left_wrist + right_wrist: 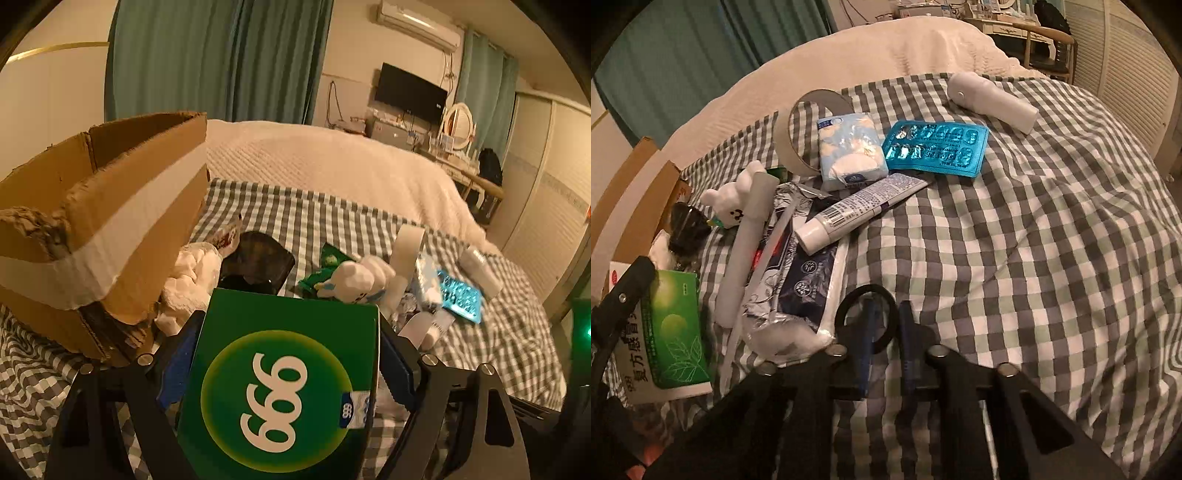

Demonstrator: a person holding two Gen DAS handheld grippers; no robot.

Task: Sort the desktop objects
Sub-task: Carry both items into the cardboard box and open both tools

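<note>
Left wrist view: your left gripper (288, 354) is clamped across a green cardboard medicine box with a round "999" logo (280, 384), blue pads pressed on both its sides, jaws wide around it. Box is held over the near edge of the grey-and-white checked bedspread (332, 218). At the bedspread's left edge stands an open brown cardboard carton with a white tape band (103, 229). Only this view shows its inside wall and torn rim. Beyond the held box: a glossy black pouch (258, 262), a small white plush toy (354, 277) and a teal foil blister pack (461, 295).

Right wrist view: your right gripper (886, 328) has its blue-padded fingers together, nothing visibly pinched. A black ring (866, 317) lies on the bedspread (1015, 240) right at the tips; can't tell if it's touched. This view shows what the left one hides or blurs:
- white squeeze tube with printed label (857, 210)
- pale blue tissue packet (849, 147)
- white cylindrical device (993, 98) near the far right edge, well apart from the pile
- silver-and-navy wipes pack (798, 288)
- long white stick (742, 247)

The green box (676, 328) and left gripper arm (624, 295) show at the left edge, and just a sliver of the carton (631, 206).
</note>
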